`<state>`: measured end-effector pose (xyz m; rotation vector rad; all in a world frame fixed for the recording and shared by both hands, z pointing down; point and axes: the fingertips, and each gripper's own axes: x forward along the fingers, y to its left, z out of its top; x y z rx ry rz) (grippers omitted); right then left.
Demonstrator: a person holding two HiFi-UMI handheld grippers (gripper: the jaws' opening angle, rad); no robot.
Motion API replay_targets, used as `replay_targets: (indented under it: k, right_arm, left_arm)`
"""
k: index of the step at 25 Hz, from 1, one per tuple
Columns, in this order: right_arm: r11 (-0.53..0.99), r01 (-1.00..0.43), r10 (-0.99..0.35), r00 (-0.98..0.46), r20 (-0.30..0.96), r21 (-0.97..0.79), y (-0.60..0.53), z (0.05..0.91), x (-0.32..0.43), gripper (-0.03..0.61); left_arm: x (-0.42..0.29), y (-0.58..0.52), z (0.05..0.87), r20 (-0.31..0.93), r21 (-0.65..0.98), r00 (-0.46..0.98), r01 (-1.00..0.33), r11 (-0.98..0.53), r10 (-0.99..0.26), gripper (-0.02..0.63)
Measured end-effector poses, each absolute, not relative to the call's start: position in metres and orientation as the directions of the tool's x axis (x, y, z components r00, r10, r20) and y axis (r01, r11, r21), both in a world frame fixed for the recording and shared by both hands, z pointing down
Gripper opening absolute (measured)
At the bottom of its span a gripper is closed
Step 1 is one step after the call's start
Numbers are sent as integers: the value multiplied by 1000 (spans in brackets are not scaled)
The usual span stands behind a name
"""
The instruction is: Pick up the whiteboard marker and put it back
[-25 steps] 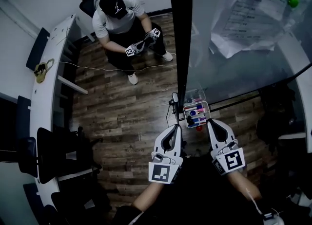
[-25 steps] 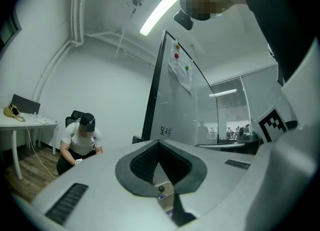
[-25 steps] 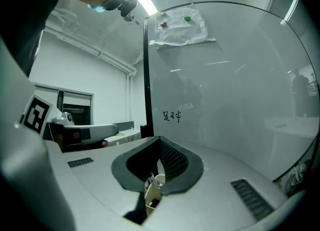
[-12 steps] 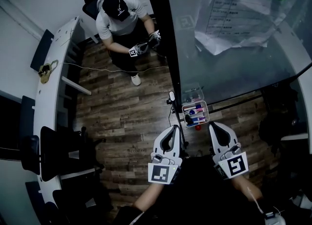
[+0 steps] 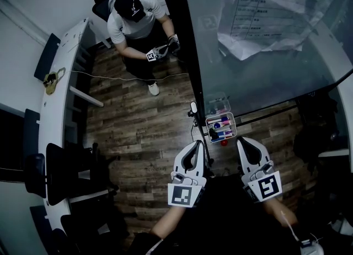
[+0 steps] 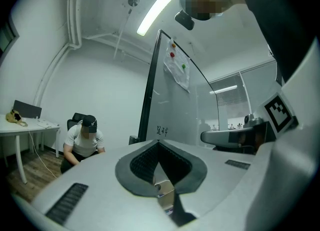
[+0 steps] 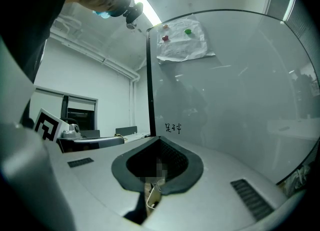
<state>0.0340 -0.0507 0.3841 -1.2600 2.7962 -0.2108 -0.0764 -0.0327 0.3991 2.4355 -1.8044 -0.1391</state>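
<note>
A small clear tray (image 5: 221, 127) with several coloured whiteboard markers hangs at the foot of the glass whiteboard (image 5: 259, 55). My left gripper (image 5: 198, 143) is shut and empty, a little below and left of the tray. The right gripper (image 5: 243, 139) is also shut and empty, just below and right of it. In the left gripper view the jaws of the left gripper (image 6: 159, 142) meet at their tips, pointing at the whiteboard (image 6: 175, 100). The right gripper view shows the right gripper (image 7: 159, 138) with jaws closed, facing the whiteboard (image 7: 225, 95) with small writing on it.
A sheet of paper (image 5: 265, 11) is pinned to the board by a red and a green magnet. A small red ball (image 5: 224, 143) sits under the tray. A seated person (image 5: 135, 19) holds two grippers. A long white desk (image 5: 55, 94) and dark chairs line the left.
The head view has shifted, so the board and the tray sit a little further left. Both grippers stay shut and nearly in the same place.
</note>
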Motion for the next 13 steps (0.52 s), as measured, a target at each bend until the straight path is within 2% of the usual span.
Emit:
replay_targets:
  k: [13]
  right_arm:
    - [662, -734, -744, -668, -18, -148, -56, 381, 31, 14]
  left_arm:
    - [-79, -36, 400, 5, 140, 282, -950, -279, -959, 2]
